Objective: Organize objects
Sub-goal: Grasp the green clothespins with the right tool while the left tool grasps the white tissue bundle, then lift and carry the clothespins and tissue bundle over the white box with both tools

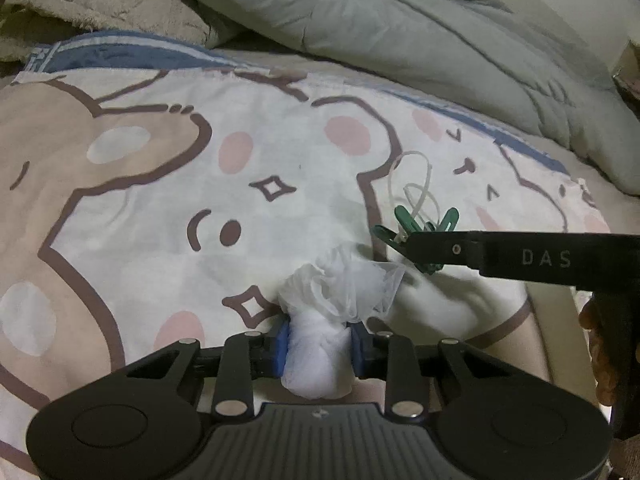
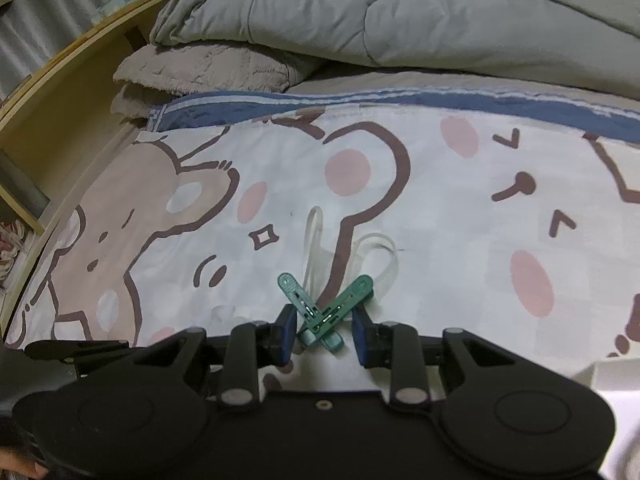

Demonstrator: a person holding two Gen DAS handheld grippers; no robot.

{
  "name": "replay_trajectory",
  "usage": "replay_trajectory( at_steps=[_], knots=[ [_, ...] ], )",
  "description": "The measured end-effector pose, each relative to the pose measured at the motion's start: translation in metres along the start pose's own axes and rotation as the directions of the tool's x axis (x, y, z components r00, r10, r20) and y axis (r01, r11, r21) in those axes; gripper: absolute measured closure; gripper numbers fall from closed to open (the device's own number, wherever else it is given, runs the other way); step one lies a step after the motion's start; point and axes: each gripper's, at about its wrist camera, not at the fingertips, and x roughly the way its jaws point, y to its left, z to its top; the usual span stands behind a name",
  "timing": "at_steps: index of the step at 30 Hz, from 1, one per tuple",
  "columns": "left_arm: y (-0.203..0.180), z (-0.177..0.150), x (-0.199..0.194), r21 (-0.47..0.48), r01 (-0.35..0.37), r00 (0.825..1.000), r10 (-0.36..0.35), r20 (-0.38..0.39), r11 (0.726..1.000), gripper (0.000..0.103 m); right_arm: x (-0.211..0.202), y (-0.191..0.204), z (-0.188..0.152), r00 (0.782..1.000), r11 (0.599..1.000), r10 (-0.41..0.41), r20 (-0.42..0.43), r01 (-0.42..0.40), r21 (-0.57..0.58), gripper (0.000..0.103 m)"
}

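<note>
White mesh bundle (image 1: pixel 320 344) clamped in left gripper (image 1: pixel 319 346), left-wrist view only; crossed green clothespins (image 2: pixel 326 312) pinched by right gripper (image 2: pixel 325 330).

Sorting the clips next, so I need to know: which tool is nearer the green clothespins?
Right. The right tool has the crossed green clothespins between its fingertips. The left tool sits beside them, shut on a white mesh bundle.

Bed (image 2: pixel 360 76) carries a cartoon-bear printed sheet (image 2: pixel 460 208) with a blue strip at its far edge, a bunched grey-green comforter (image 2: pixel 400 12) and a folded fuzzy beige blanket (image 2: pixel 200 68) behind it, and looped clear cable ties (image 2: pixel 316 236) lying mid-sheet.
</note>
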Motion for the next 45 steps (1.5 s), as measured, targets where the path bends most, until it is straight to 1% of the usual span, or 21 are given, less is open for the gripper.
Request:
replay_trajectory(
  at_steps=[6, 10, 13, 22, 30, 34, 42, 45],
  knots=[
    [0.001, 0.005, -0.037, -0.006, 0.010, 0.998, -0.010, 0.069, 1.000, 0.072, -0.031, 0.012, 0.004, 0.999, 1.000, -0.016, 0.046, 0.017, -0.009, 0.073],
    [0.004, 0.007, -0.067, -0.023, 0.014, 0.993, -0.011, 0.120, 1.000, 0.072, -0.058, 0.027, 0.005, 0.996, 0.999, -0.023, 0.085, 0.025, -0.030, 0.073],
    [0.002, 0.008, -0.088, -0.016, 0.016, 0.987, -0.013, 0.158, 1.000, 0.072, -0.078, 0.038, 0.004, 0.993, 0.999, -0.027, 0.118, 0.031, -0.034, 0.073],
    [-0.019, -0.004, -0.132, 0.027, 0.041, 0.976, -0.046, 0.213, 0.999, 0.072, -0.134, 0.060, -0.015, 0.983, 0.997, -0.056, 0.177, 0.064, -0.035, 0.073],
    [-0.042, -0.018, -0.155, 0.075, 0.065, 0.968, -0.081, 0.236, 0.995, 0.072, -0.174, 0.063, -0.035, 0.973, 0.994, -0.092, 0.213, 0.101, -0.030, 0.073],
    [-0.050, -0.026, -0.164, 0.109, 0.052, 0.967, -0.077, 0.242, 0.993, 0.072, -0.190, 0.060, -0.049, 0.969, 0.992, -0.113, 0.220, 0.122, -0.030, 0.073],
    [-0.055, -0.039, -0.176, 0.128, 0.040, 0.964, -0.072, 0.255, 0.991, 0.072, -0.213, 0.050, -0.079, 0.959, 0.988, -0.146, 0.242, 0.155, -0.017, 0.073],
    [-0.058, -0.041, -0.180, 0.131, 0.047, 0.961, -0.080, 0.264, 0.990, 0.072, -0.220, 0.045, -0.086, 0.957, 0.989, -0.140, 0.254, 0.145, 0.000, 0.073]
  ],
)
